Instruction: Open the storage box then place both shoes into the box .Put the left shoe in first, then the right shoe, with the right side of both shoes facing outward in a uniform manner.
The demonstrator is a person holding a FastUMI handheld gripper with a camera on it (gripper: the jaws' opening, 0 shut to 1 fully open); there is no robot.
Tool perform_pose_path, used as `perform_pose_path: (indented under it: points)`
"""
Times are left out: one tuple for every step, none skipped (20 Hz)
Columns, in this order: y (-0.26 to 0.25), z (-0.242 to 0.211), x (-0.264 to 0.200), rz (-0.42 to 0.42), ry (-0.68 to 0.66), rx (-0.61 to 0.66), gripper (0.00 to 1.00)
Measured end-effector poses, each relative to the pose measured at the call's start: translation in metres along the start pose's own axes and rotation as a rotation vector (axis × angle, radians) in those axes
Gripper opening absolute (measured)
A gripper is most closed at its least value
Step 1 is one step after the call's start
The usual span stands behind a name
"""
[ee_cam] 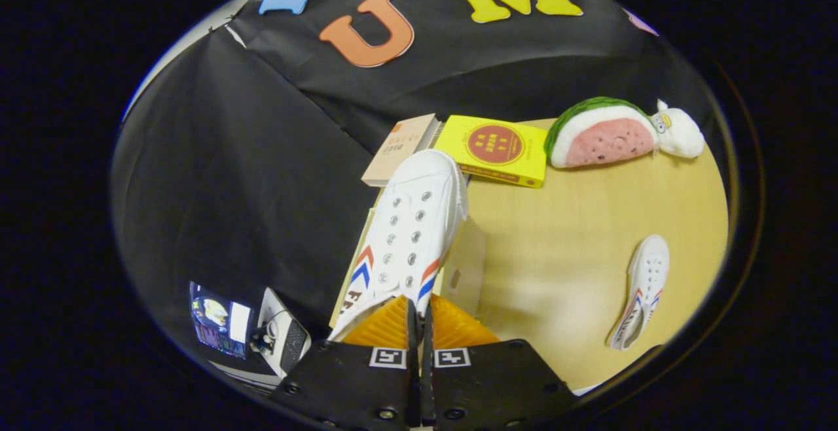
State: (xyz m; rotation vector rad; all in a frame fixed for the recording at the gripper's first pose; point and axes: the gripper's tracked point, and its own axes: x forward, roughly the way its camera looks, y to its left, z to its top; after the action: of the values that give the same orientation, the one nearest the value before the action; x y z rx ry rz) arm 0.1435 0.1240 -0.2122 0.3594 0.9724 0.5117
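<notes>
My gripper [419, 316] is shut on the heel rim of a white canvas shoe [409, 228] with red and blue chevrons; the shoe hangs from the fingers, toe pointing away. Beneath and beside it I see the pale storage box [466, 267] with its flap open and a cut-out handle. A second matching white shoe [643, 287] lies on the wooden table [563, 234] well off to the right of the fingers, toe pointing away.
Beyond the held shoe lie a tan book [400, 148] and a yellow book [496, 149]. A watermelon-slice plush [599, 133] and a small white plush [677, 131] rest at the table's far right. A laptop and screen [222, 319] stand off the table's left edge.
</notes>
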Motion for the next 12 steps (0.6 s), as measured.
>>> perform_pose_path:
  points:
    - [0.011,-0.003,0.017,-0.014,-0.001,0.008,0.01]
    - [0.021,-0.007,0.036,-0.025,-0.003,0.017,0.01]
    - [0.031,-0.009,0.055,-0.034,-0.020,0.015,0.01]
    - [0.037,-0.013,0.072,-0.055,-0.040,0.003,0.01]
    - [0.041,-0.017,0.089,-0.083,-0.066,-0.018,0.01]
    - [0.043,-0.026,0.101,-0.109,-0.090,-0.045,0.01]
    - [0.044,-0.032,0.112,-0.131,-0.115,-0.068,0.01]
    - [0.044,-0.039,0.125,-0.149,-0.128,-0.074,0.01]
    - [0.044,-0.046,0.137,-0.162,-0.125,-0.064,0.01]
    - [0.044,-0.051,0.150,-0.183,-0.129,-0.070,0.01]
    - [0.042,-0.053,0.159,-0.203,-0.118,-0.081,0.01]
    - [0.043,-0.057,0.165,-0.217,-0.111,-0.088,0.01]
